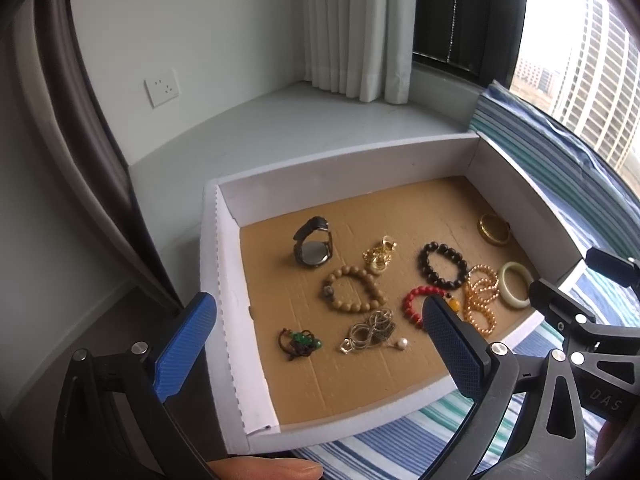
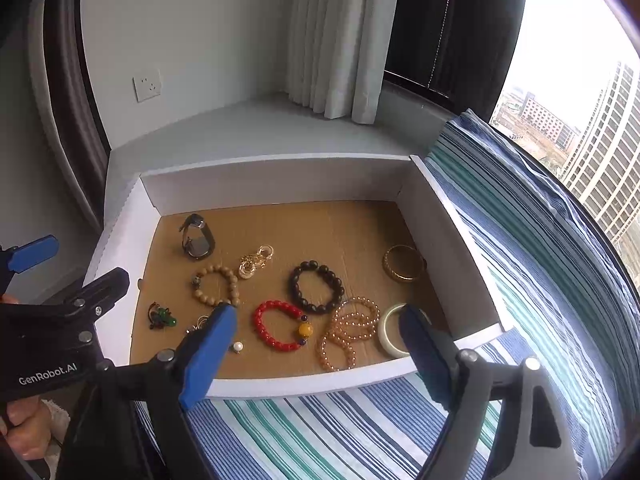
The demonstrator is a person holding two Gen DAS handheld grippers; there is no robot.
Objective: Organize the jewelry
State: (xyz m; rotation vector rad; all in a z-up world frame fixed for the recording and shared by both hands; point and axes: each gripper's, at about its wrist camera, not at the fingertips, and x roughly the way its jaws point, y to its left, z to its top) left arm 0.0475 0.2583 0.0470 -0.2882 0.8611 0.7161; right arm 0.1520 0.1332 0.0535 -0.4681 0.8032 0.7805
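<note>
A shallow white cardboard box point(image 1: 224, 280) point(image 2: 280, 182) with a brown floor holds loose jewelry. In it lie a dark watch point(image 1: 313, 242) point(image 2: 197, 237), a tan bead bracelet point(image 1: 354, 289) point(image 2: 216, 285), a dark bead bracelet point(image 1: 443, 265) point(image 2: 317, 287), a red bead bracelet point(image 1: 416, 304) point(image 2: 280, 326), an amber bead string point(image 1: 480, 298) point(image 2: 350, 332), a pale jade bangle point(image 1: 516, 286) point(image 2: 390, 332) and a gold bangle point(image 1: 494, 229) point(image 2: 404, 263). My left gripper point(image 1: 320, 316) is open above the box's near left part. My right gripper point(image 2: 318, 328) is open above the near edge. Both are empty.
A gold chain point(image 1: 379, 254), a silver chain with a pearl point(image 1: 372, 332) and a small green-beaded piece point(image 1: 300, 343) also lie in the box. The box rests on a striped blue-green cloth point(image 2: 340, 432). A white ledge point(image 1: 280, 128), curtain and window stand behind.
</note>
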